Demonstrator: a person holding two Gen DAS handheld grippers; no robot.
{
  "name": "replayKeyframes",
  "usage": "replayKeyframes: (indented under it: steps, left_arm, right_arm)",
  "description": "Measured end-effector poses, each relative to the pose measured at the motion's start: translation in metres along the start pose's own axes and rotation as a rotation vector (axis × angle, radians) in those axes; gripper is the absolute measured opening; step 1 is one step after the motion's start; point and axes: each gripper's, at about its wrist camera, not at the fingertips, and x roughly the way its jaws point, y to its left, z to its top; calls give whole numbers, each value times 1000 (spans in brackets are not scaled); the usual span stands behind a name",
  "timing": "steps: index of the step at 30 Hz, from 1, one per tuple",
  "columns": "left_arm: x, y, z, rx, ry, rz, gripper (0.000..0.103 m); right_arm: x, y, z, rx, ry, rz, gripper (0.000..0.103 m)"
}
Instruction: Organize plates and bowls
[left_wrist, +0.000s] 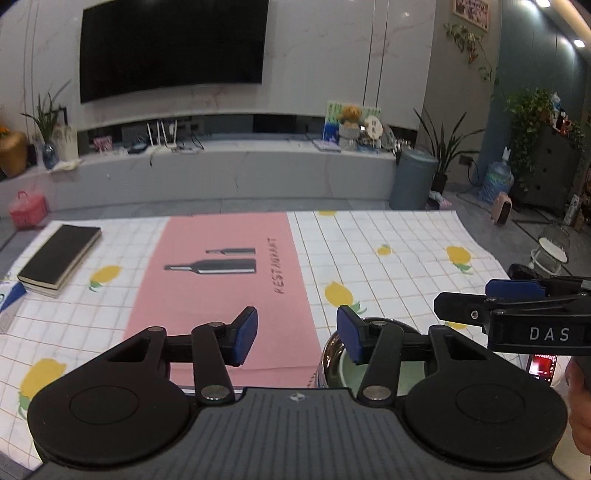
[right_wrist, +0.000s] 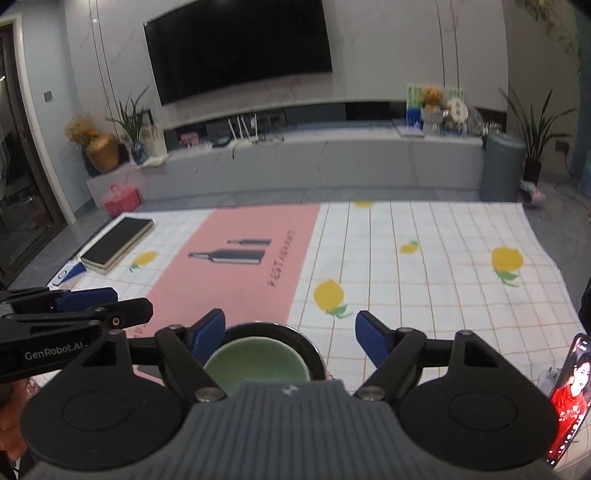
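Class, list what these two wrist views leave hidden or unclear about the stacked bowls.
- Left wrist view: pale green ceramic bowl inside shiny steel bowl; the left gripper hides most of both.
- Right wrist view: the right gripper covers their near rims; anything beneath is unseen.
- Any plates: none visible.

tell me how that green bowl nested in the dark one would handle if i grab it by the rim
The green bowl looks like glazed ceramic, so probably stiff, slippery on the pads and chip-prone. It sits loose inside the dark bowl, so it should lift out alone, though the outer one may shift or rattle.
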Motion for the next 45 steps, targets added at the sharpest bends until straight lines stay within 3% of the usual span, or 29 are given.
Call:
replayKeyframes:
  steps: [2, 11, 14, 29, 45]
  left_arm:
    - [-7, -1, -3, 13, -19, 9, 59]
    - [-27, -5, -21, 156, -48, 30, 59]
    - [-32, -10, -27, 194, -57, 54, 66]
    - [-15, 18, -62, 47, 91, 121, 75]
    - [-6, 14, -71, 57, 141, 145, 78]
  right_arm:
    - [-8, 7, -3, -7, -28, -7, 85]
    - [-34, 39, -18, -64, -67, 1, 86]
    - [-40, 48, -25, -69, -65, 1, 87]
    - [-24, 53, -70, -46, 39, -51, 87]
    - [0, 51, -82, -38, 102, -77, 87]
